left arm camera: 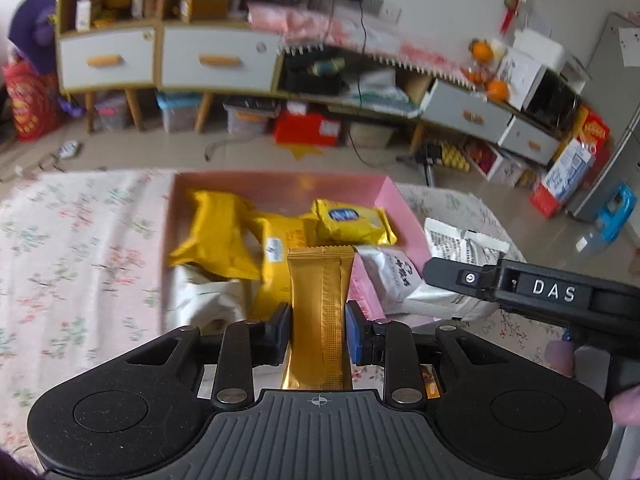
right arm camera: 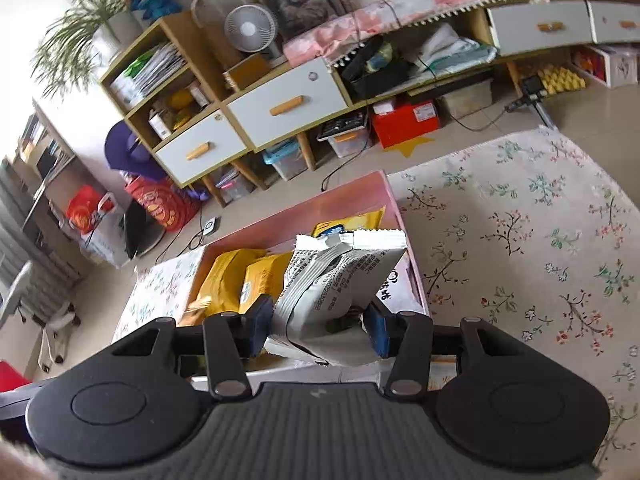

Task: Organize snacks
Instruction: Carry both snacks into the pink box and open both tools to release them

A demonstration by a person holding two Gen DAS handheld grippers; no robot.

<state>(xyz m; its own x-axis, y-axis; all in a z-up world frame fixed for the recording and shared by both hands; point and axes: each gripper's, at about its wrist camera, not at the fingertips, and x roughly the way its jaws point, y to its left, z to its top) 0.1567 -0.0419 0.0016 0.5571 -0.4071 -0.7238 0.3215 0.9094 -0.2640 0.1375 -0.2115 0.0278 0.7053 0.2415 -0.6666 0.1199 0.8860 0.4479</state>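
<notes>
**Both jaws loaded, box part-filled**

Jaws on the left gripper [left arm camera: 318, 330] are pinched narrow on a gold stick sachet [left arm camera: 321, 312], held upright over the near edge of the pink box [left arm camera: 280, 182]. Jaws on the right gripper [right arm camera: 318, 328] stand wider, clamped on a puffy white snack packet [right arm camera: 340, 280], also above the box's near end, toward its right wall.

Left to right inside the box: yellow packets [left arm camera: 216, 236] piled at the left and middle, a white packet [left arm camera: 204, 300] at the near left, one more yellow packet at the far right.

My read: well underway, several snacks already boxed, two in transit. Outside the right wall, on the floral-cloth table [left arm camera: 80, 248], a white packet [left arm camera: 464, 242] appears left to do. Can't tell if it's the one the right jaws carry.
</notes>
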